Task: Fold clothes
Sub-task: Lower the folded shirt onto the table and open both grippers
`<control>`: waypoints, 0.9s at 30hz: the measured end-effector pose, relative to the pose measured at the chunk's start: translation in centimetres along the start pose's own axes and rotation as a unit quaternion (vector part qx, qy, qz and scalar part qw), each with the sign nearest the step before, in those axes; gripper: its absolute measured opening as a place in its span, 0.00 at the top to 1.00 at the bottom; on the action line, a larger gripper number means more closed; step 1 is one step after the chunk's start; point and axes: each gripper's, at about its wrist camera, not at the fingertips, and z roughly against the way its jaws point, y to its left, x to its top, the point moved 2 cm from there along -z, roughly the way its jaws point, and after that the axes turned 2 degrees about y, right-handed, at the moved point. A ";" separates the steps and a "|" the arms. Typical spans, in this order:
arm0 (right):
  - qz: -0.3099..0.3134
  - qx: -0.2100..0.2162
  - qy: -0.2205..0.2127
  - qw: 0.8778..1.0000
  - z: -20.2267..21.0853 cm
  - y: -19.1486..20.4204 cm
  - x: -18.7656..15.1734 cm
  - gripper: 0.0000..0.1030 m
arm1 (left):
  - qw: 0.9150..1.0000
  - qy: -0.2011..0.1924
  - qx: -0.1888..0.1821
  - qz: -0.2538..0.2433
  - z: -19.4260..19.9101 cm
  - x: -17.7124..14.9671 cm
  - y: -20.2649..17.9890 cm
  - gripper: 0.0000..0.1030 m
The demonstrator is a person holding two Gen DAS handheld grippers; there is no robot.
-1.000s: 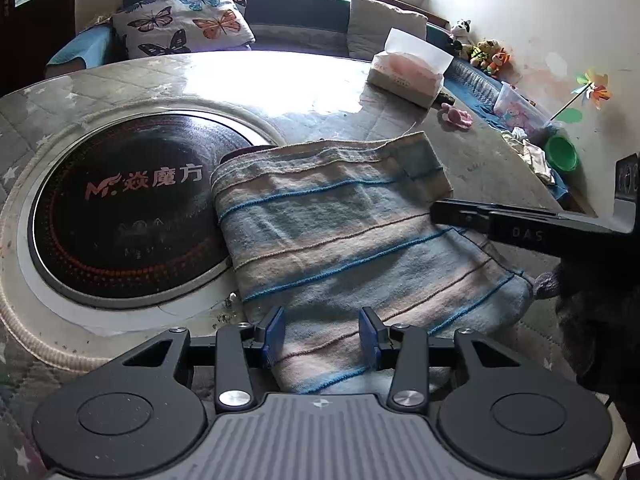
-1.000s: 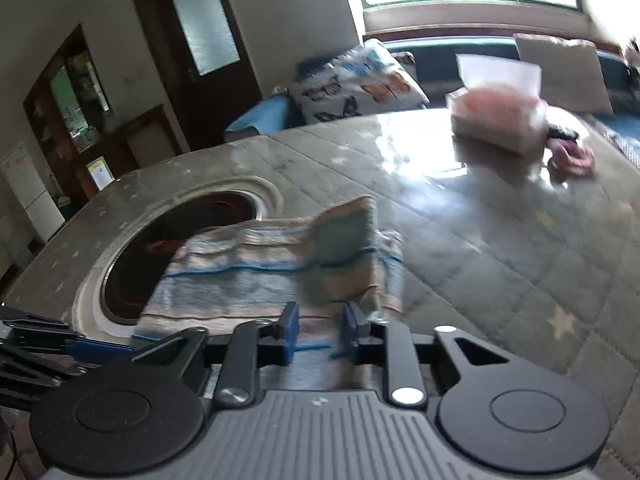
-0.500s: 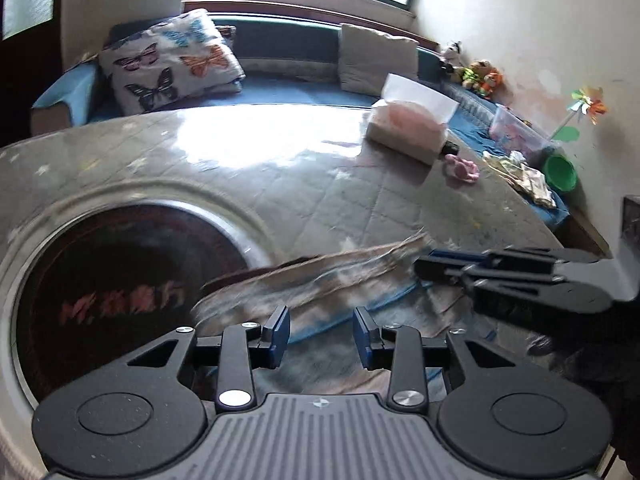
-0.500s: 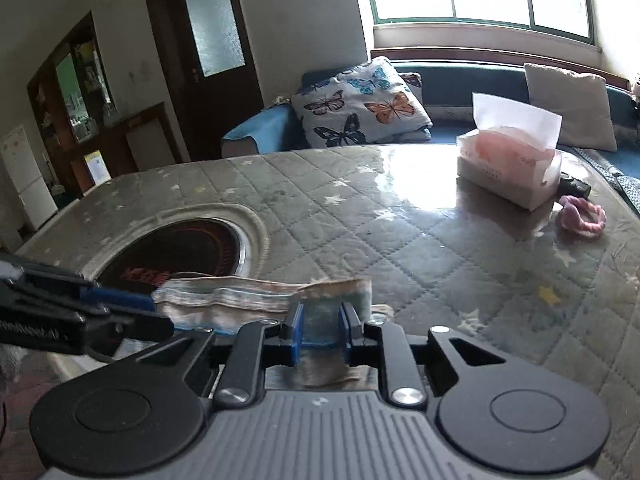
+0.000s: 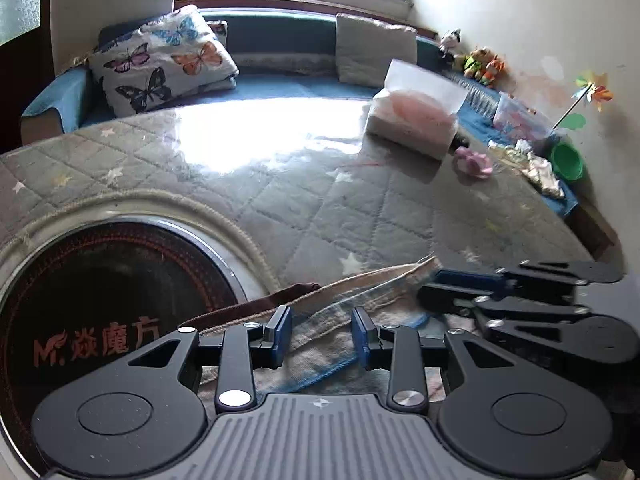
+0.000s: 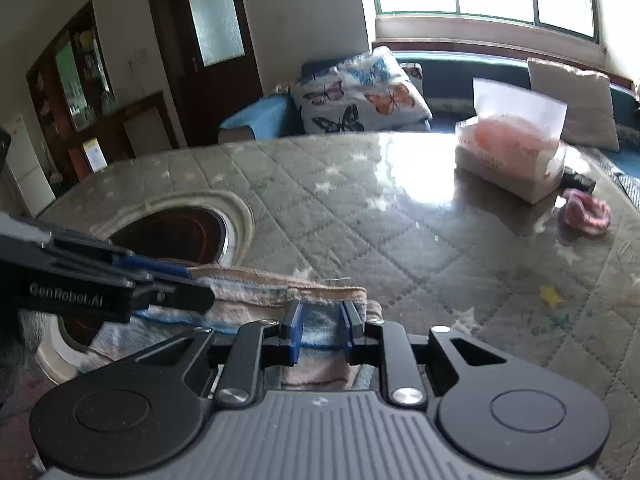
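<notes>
A striped towel-like cloth [image 5: 380,280], beige with blue lines, is held up as a thick folded band over the quilted table [image 5: 320,200]. My left gripper [image 5: 320,332] is shut on the cloth's near part, which fills the gap between its blue pads. My right gripper [image 6: 320,330] is shut on the other end of the same cloth [image 6: 260,284]. In the left wrist view the right gripper [image 5: 436,284] comes in from the right, level with the cloth's edge. In the right wrist view the left gripper [image 6: 188,280] comes in from the left, its fingers closed on the cloth.
A dark round cooktop [image 5: 100,280] is set into the table on the left, with a brown fabric edge [image 5: 256,306] beside it. At the far right stand a tissue box [image 5: 416,120] and a pink item [image 5: 474,162]. A sofa with cushions runs behind the table.
The cloth lay spread flat a second ago. Both grippers have since drawn its edge up and across, so it now shows as a narrow band between them. The left gripper moved farther.
</notes>
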 end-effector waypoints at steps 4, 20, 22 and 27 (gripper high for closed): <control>0.010 -0.003 -0.005 1.000 1.0 0.5 0.4 0.74 | 1.000 -0.003 0.003 -0.001 -0.1 -0.1 0.0 0.64; 0.111 0.005 -0.012 0.994 8.4 7.0 -4.8 0.48 | 0.999 -0.032 0.011 -0.018 8.0 -6.6 -0.3 0.32; 0.110 0.006 -0.013 0.994 9.4 7.7 -6.0 0.48 | 0.999 -0.036 0.011 -0.038 9.3 -8.2 -0.8 0.32; 0.059 0.001 -0.014 0.998 12.0 6.4 -8.0 0.48 | 0.993 -0.044 0.010 -0.110 11.4 -12.0 -2.5 0.33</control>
